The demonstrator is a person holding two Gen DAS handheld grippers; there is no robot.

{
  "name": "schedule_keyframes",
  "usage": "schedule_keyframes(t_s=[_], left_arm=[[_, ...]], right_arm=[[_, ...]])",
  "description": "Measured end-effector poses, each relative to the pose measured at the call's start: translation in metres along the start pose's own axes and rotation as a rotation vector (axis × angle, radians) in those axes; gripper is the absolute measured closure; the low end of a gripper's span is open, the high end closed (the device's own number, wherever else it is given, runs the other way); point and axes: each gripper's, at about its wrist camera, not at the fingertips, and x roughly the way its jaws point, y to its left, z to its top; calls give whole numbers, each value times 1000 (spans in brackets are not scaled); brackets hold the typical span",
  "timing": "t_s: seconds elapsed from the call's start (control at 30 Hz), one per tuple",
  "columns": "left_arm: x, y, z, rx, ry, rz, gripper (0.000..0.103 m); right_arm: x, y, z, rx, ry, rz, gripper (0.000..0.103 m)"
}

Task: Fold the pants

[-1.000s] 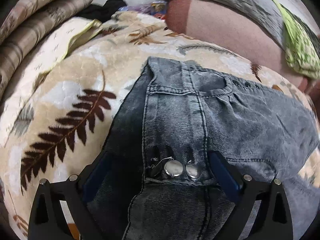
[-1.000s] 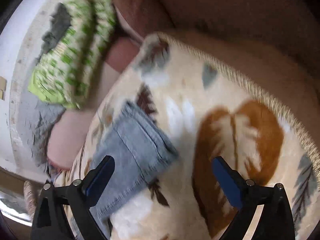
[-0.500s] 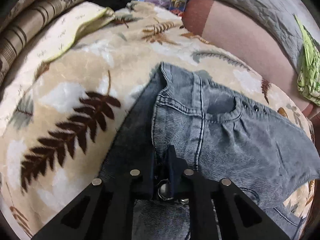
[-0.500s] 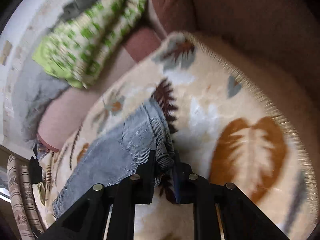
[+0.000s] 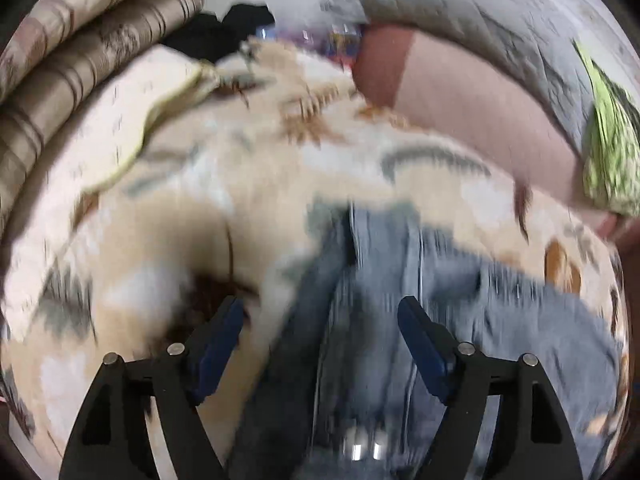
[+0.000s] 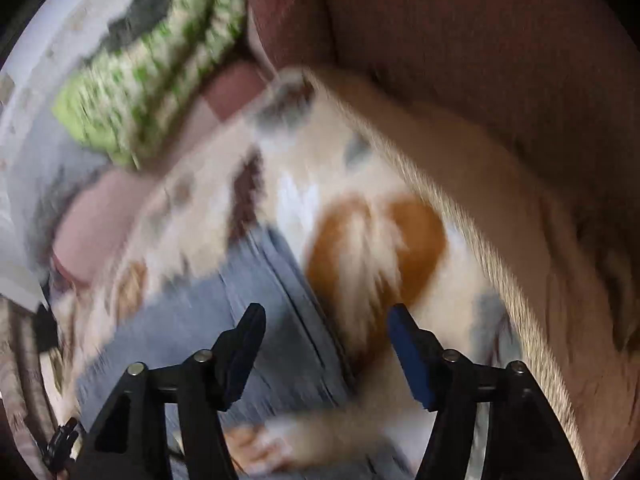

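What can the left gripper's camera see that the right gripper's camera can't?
Only the left wrist view shows the striped folded bedding, the black cloth and the left gripper, open. Only the right wrist view shows the blanket's fringed edge and the right gripper, open. Both show the blue jeans, the leaf-print blanket and the green patterned cloth.

Left gripper [image 5: 320, 320]: matte black angular plastic frame, triangular cut-outs, two silver round pivot screws per side, dark blue pads [image 5: 420, 344] on inner finger faces. Right gripper [image 6: 326, 326]: same black frame, silver screws, blue pads [image 6: 406, 348]. Both views motion-blurred.
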Motion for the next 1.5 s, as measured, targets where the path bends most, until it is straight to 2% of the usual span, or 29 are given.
schedule_keyframes(t_s=[0.07, 0.1, 0.13, 0.2, 0.27, 0.33, 0.4, 0.47, 0.57, 0.6, 0.63, 0.7, 0.73, 0.77, 0.87, 1.03, 1.13, 1.23, 1.3, 1.37, 1.4, 1.43, 1.47, 1.5], left_arm=[[12, -7, 14, 19, 14, -38, 23], [24, -13, 23, 29, 34, -91, 23], [31, -15, 27, 25, 51, -114, 23], [51, -16, 35, -5, 93, -127, 26], [67, -19, 42, -11, 114, -135, 37], [79, -25, 42, -4, 156, -135, 68], [88, -31, 43, 25, 176, -120, 76], [89, -28, 47, -8, 155, -124, 76], [98, -25, 51, -37, 170, -139, 76], [98, -29, 53, -8, 165, -123, 84], [98, -33, 53, 17, 166, -111, 100], [96, -33, 56, 1, 172, -114, 101], [91, -32, 59, -5, 163, -122, 101], [84, -31, 62, 0, 145, -124, 101], [53, -25, 69, 7, 85, -156, 101], [-33, -16, 65, 27, -46, -243, 101], [-102, 5, 42, 24, -125, -325, 101], [-146, 34, 5, 13, -153, -374, 101], [-163, 61, -33, 3, -137, -405, 100], [-165, 81, -66, 2, -98, -407, 99], [-156, 91, -89, 27, -32, -392, 96], [-144, 97, -106, 57, 33, -357, 95], [-133, 103, -120, 71, 87, -310, 91], [-123, 109, -130, 80, 135, -250, 84]], right_arm=[[26, 21, 21, -44, 44, 73, 35], [39, 30, 29, -65, 62, 67, 35], [54, 39, 32, -85, 81, 53, 36], [83, 51, 37, -134, 103, 10, 36], [110, 59, 32, -164, 142, -21, 36], [121, 65, 28, -220, 133, -69, 38], [123, 68, 28, -247, 125, -103, 45], [122, 63, 30, -246, 129, -115, 60], [120, 60, 33, -251, 119, -96, 61], [124, 61, 33, -257, 119, -99, 61], [129, 63, 32, -266, 129, -111, 61], [134, 70, 32, -292, 133, -141, 65], [131, 69, 33, -287, 134, -141, 80], [123, 67, 35, -268, 130, -115, 83], [85, 67, 39, -259, 54, -90, 84], [8, 64, 35, -240, -66, -16, 84], [-56, 53, 17, -218, -154, 59, 84], [-108, 32, -15, -210, -204, 106, 84], [-140, 5, -55, -197, -221, 124, 84], [-151, -29, -101, -143, -198, 132, 82], [-146, -44, -120, -118, -170, 115, 82], [-137, -61, -143, -104, -113, 83, 72], [-121, -80, -167, -88, -25, 49, 46], [-111, -97, -184, -46, 27, 15, 33]])
